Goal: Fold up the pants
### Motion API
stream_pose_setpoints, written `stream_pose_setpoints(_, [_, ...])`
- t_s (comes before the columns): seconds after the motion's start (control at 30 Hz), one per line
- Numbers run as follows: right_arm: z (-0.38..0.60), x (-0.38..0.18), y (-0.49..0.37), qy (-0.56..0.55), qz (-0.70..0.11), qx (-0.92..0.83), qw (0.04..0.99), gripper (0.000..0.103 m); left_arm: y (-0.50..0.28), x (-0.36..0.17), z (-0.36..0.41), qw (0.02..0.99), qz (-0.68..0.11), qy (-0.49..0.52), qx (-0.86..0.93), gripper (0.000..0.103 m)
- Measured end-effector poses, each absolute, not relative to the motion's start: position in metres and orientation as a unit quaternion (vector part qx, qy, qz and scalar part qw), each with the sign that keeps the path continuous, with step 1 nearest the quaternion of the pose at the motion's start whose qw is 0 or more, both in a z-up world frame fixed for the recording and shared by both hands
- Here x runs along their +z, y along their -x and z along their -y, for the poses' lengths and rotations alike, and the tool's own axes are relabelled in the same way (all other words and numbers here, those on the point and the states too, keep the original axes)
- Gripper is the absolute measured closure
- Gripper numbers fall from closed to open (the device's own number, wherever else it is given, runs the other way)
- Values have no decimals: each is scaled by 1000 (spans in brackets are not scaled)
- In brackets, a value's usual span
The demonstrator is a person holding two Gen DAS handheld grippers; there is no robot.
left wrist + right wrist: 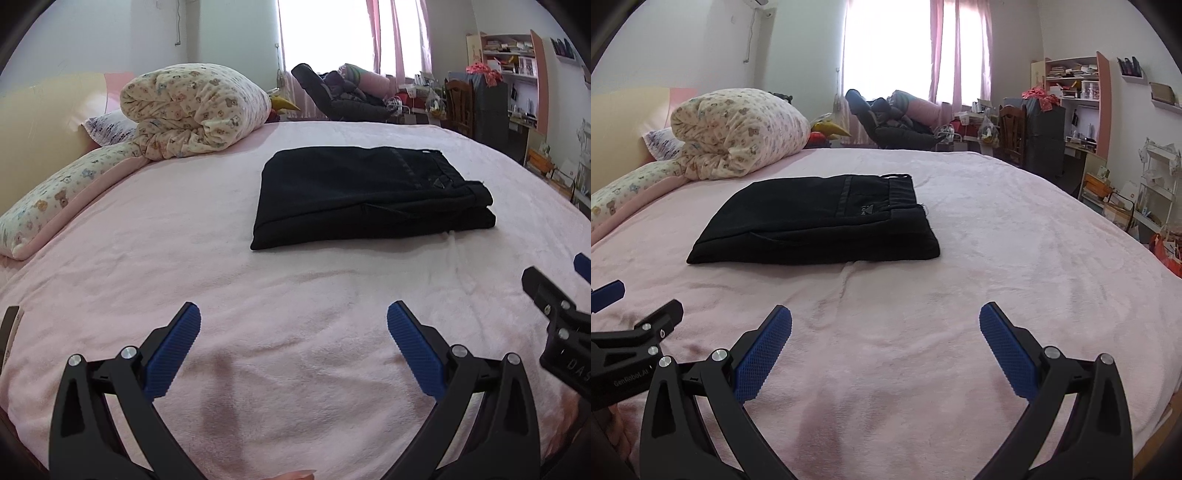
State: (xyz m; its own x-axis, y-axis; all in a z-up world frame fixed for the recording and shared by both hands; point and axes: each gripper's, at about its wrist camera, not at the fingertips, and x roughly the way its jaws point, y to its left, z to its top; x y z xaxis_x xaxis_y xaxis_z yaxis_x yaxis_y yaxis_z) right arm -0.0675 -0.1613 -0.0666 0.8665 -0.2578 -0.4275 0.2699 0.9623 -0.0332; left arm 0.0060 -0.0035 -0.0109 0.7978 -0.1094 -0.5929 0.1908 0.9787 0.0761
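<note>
- The bed (pixel 295 288), under a pink fleece blanket (pixel 997 240), fills both wrist views; a rolled bear-print quilt (pixel 192 110) sits at its head end, well apart from the work.
- The black pants (pixel 365 192) lie on the bed as a flat folded stack of several layers, waistband and small logo on top. By the look of it the folding is finished or close to it.
- The stack's long axis runs left to right across both views, its thick folded edge facing the jaws.
- The pants lie ahead of both grippers, apart from them: forward and right of the left gripper (pixel 293 332), forward and left of the right gripper (pixel 885 332), so they sit roughly between the two. Neither hand looks clearly nearer.
- Both sets of jaws are spread wide and hold nothing, hovering over bare blanket.
- Any further move, in my judgement, would start with a forward reach to that near edge.
</note>
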Motion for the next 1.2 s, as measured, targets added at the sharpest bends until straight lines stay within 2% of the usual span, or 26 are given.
stream_pose_setpoints(1.2, [165, -66, 67, -16, -222, -134, 966, 1, -2, -12, 6, 947, -303, -70, -82, 2])
